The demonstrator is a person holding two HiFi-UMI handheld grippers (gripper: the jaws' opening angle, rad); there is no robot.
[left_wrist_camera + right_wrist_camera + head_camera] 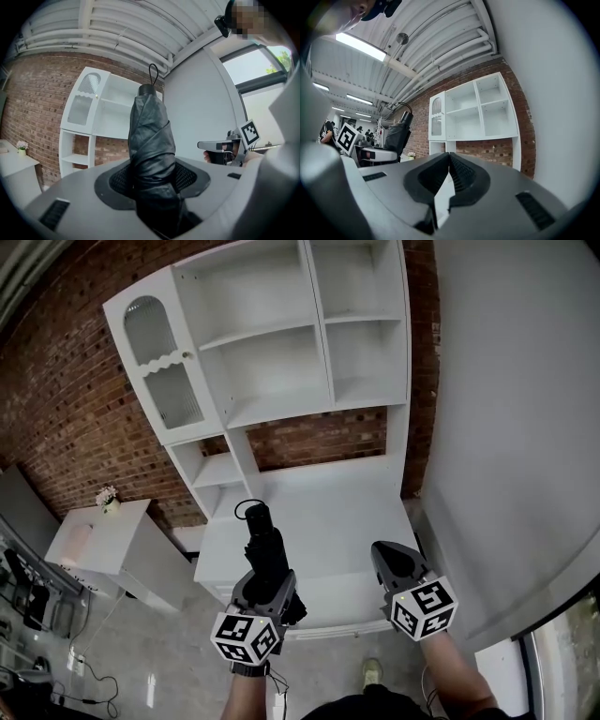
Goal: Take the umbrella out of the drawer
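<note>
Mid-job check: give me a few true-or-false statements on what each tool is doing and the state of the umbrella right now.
1. The left tool is shut on the umbrella. True.
2. The umbrella is opened out. False: it is folded up, with its carry loop at the far end.
3. The right tool grips the umbrella too. False: its jaws are together with nothing between them, and it is off to one side of the umbrella.
4. Flowers stand on the white side table. True.
</note>
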